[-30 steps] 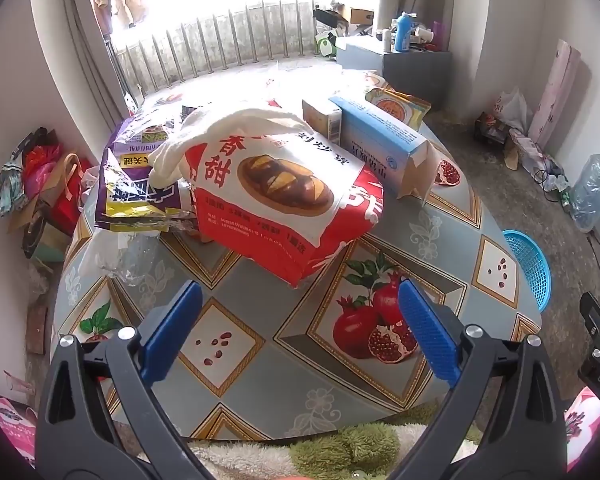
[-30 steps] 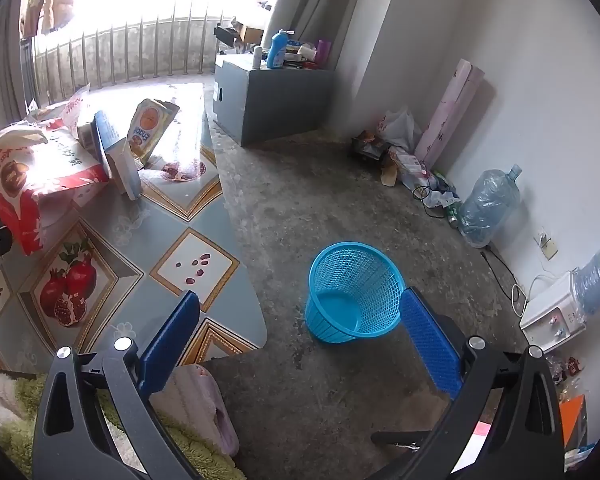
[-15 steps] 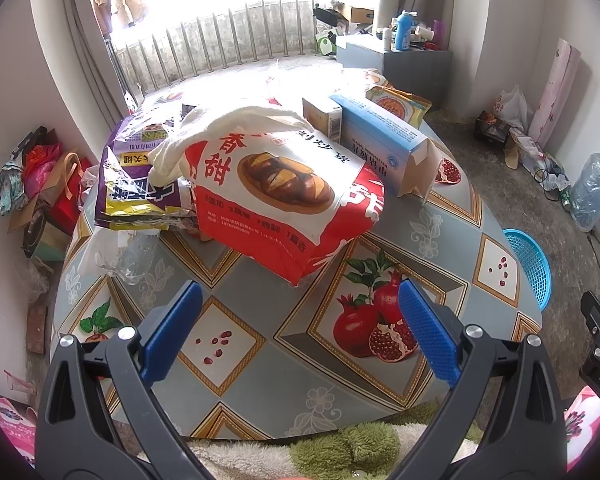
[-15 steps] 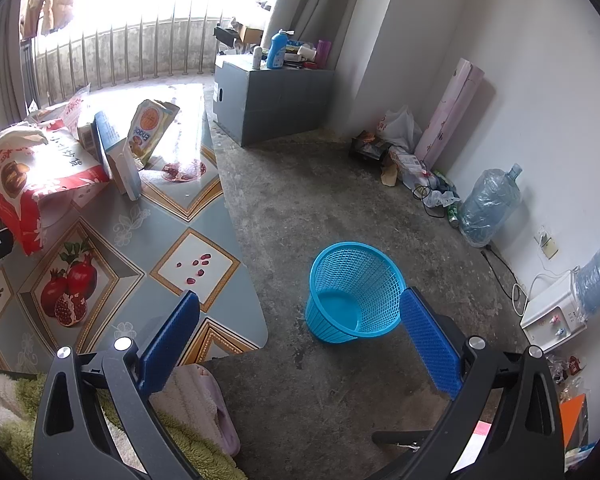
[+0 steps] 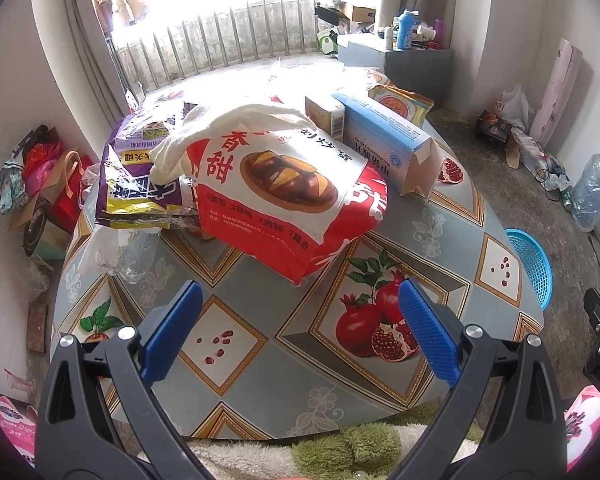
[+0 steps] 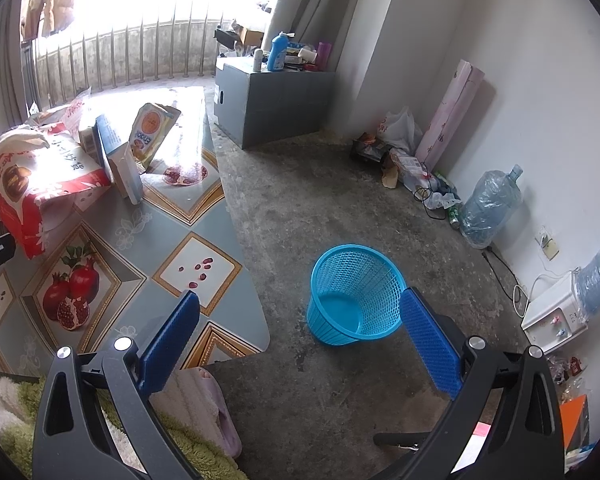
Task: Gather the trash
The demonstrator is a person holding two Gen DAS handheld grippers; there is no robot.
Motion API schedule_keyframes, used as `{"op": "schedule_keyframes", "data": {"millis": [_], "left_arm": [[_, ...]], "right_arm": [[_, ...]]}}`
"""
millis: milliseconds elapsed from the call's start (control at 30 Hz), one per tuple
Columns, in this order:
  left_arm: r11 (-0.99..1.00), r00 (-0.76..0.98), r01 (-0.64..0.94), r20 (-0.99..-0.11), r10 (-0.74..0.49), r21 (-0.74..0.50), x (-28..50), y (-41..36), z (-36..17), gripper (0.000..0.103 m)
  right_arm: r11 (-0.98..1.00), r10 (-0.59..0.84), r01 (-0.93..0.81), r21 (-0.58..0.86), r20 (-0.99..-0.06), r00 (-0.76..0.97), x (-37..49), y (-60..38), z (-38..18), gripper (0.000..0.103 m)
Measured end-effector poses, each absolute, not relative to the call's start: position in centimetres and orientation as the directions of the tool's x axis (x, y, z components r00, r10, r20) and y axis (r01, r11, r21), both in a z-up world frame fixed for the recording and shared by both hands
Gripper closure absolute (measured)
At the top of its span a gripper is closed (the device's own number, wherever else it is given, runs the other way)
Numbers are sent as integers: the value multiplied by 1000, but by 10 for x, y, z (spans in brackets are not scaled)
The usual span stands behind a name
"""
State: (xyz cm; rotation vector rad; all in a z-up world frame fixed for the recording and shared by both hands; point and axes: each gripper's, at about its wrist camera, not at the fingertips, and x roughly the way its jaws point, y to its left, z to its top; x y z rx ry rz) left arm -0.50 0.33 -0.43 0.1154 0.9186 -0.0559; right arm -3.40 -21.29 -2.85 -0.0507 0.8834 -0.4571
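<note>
On the pomegranate-print table (image 5: 452,236) nothing has shifted: left gripper (image 5: 300,332) and right gripper (image 6: 298,334) stay spread, empty, the red bag (image 5: 288,192) beyond the left one still uncollected.

Left wrist view: set low at the near edge of the table (image 5: 260,356), facing along its top toward the railed window, close to the red-and-white bag (image 5: 288,188).

Right wrist view: set off the table's (image 6: 204,216) right near corner, angled down past that edge to the floor and blue basket (image 6: 356,292).

Shared: table, bag (image 6: 32,184), blue carton (image 5: 384,140) (image 6: 118,160), basket (image 5: 530,264), grey cabinet (image 5: 412,66) (image 6: 268,100) beyond the table.
</note>
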Motion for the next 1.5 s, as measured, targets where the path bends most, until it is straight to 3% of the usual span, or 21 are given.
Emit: {"op": "schedule_keyframes", "data": {"millis": [1500], "left_arm": [[992, 600, 98, -800, 3, 77, -8, 11, -12, 9]], "right_arm": [[907, -396, 359, -219, -734, 552, -33, -207, -28, 6]]}}
